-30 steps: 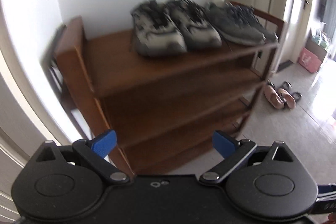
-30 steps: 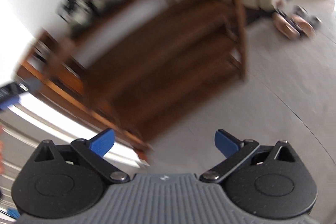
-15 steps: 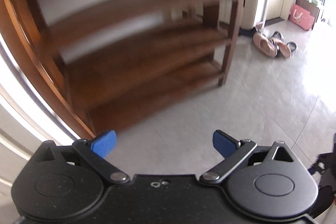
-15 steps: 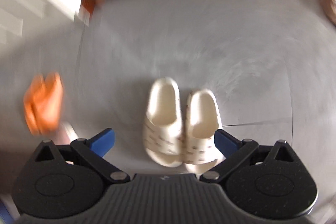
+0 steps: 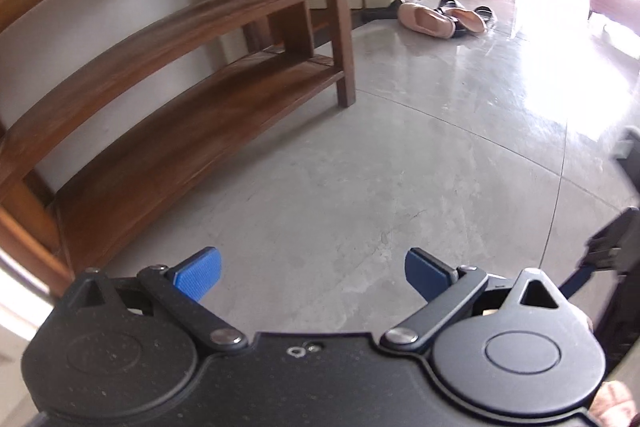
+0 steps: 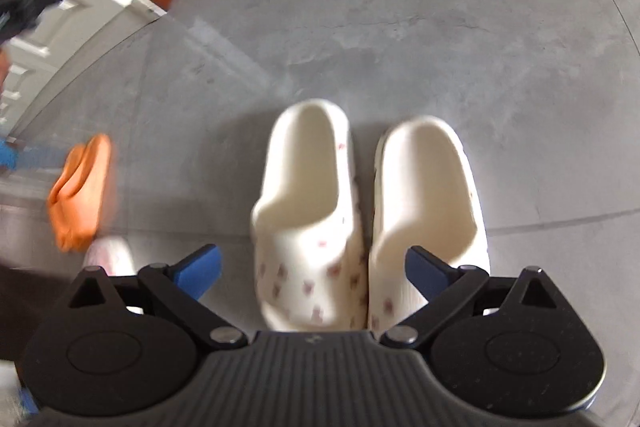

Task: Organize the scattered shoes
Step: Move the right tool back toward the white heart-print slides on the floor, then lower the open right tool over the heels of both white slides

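Cream slippers (image 6: 360, 211) side by side, below spread right gripper (image 6: 313, 269)

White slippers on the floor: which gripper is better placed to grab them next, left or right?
Right. The right gripper hangs open directly above the white slippers. The left gripper, also open, faces bare floor beside the shoe rack.
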A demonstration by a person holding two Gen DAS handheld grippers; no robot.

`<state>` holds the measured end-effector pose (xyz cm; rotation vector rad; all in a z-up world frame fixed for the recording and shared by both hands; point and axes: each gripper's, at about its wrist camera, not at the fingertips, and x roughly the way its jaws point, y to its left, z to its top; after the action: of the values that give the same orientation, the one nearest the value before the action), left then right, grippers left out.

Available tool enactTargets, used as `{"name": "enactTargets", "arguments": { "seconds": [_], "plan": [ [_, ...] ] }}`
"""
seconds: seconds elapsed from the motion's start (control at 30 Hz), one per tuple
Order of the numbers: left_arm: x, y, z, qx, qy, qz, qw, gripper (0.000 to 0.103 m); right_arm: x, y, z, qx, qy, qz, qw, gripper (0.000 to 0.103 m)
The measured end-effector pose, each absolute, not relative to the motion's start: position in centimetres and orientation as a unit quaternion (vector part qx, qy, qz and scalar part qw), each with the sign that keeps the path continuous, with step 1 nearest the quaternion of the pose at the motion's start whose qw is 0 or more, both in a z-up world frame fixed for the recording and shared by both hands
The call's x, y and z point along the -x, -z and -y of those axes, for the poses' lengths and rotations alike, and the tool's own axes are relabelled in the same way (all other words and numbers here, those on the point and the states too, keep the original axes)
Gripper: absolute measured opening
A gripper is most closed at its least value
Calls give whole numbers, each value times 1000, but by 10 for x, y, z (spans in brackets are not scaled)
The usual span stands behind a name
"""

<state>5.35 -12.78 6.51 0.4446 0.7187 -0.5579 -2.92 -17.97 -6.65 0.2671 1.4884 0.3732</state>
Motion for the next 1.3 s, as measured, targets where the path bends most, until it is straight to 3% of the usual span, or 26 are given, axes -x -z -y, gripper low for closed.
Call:
{"name": "enactTargets", "arguments": {
  "seconds": [0.27, 0.37, 0.4, 0.43, 0.63, 0.9, 1.2, 1.3],
  "plan": [
    [-49, -25, 110, -276, 312, -260, 871, 99, -6, 164, 154, -42, -124, -807, 576, 96],
    [-43, -15, 107, -302, 330, -233, 863, 99, -4, 170, 163, -41, -131, -823, 551, 68],
    [-41, -12, 106, -311, 336, -224, 860, 99, -4, 169, 165, -37, -136, -823, 550, 51],
    [-38, -11, 108, -321, 344, -210, 857, 99, -4, 168, 167, -33, -140, -823, 550, 41],
    [-26, -20, 122, -320, 379, -168, 852, 99, 16, 152, 163, -24, -158, -788, 594, 27],
    [-25, -17, 130, -332, 368, -163, 853, 99, 17, 139, 162, -74, -156, -728, 663, 25],
    [-25, -28, 133, -353, 342, -146, 859, 99, -62, 121, 138, 14, -158, -644, 749, 18],
    [-27, -29, 132, -357, 334, -146, 860, 99, -74, 134, 130, 58, -169, -674, 716, 22]
  ]
}}
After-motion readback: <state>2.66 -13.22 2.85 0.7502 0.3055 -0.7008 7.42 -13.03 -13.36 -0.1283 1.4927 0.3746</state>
